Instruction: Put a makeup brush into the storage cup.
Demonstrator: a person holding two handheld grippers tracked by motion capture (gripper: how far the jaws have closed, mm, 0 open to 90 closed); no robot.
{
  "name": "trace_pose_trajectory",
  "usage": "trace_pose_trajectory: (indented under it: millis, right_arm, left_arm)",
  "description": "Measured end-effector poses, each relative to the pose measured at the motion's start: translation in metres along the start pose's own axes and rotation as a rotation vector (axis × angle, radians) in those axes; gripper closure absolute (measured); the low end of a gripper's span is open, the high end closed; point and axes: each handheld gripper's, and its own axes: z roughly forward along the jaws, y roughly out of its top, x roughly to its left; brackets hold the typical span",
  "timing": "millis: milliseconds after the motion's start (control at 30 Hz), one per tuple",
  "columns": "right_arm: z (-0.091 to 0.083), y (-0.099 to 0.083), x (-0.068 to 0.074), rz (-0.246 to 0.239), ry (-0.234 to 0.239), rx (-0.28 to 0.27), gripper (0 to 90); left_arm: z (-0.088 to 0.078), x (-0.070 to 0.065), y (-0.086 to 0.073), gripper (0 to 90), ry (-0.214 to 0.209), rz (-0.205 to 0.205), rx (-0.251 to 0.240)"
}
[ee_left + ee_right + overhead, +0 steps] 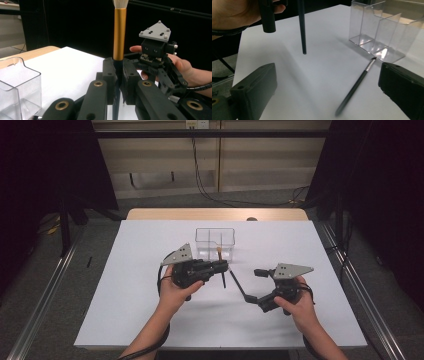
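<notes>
Left gripper (119,82) clamped on gold-banded brush (119,37); right gripper (324,92) wide, thin brush (355,86) lying loose between jaws.

No legible text, label, brand name, number or sign appears on any surface in the high view, the left gripper view or the right gripper view.
</notes>
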Motion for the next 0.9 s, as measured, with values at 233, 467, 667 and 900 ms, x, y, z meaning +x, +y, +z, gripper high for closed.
trace_pose_trajectory:
  millis: [233, 467, 667, 900]
  right_arm:
    - [-0.017, -0.008, -0.007, 0.016, -0.026, -0.011, 1.0]
    - [-0.026, -0.013, -0.010, 0.025, -0.045, -0.025, 1.1]
    - [-0.033, -0.017, -0.011, 0.032, -0.056, -0.030, 1.2]
    - [-0.042, -0.021, -0.013, 0.034, -0.078, -0.035, 1.6]
  left_arm:
    - [-0.001, 0.002, -0.003, 83.4, 0.015, -0.007, 0.003]
    - [-0.003, 0.002, -0.003, 83.4, 0.027, -0.002, 0.005]
    - [-0.006, 0.004, -0.003, 83.4, 0.038, -0.007, 0.002]
    - [-0.008, 0.005, -0.002, 83.4, 0.049, -0.003, -0.003]
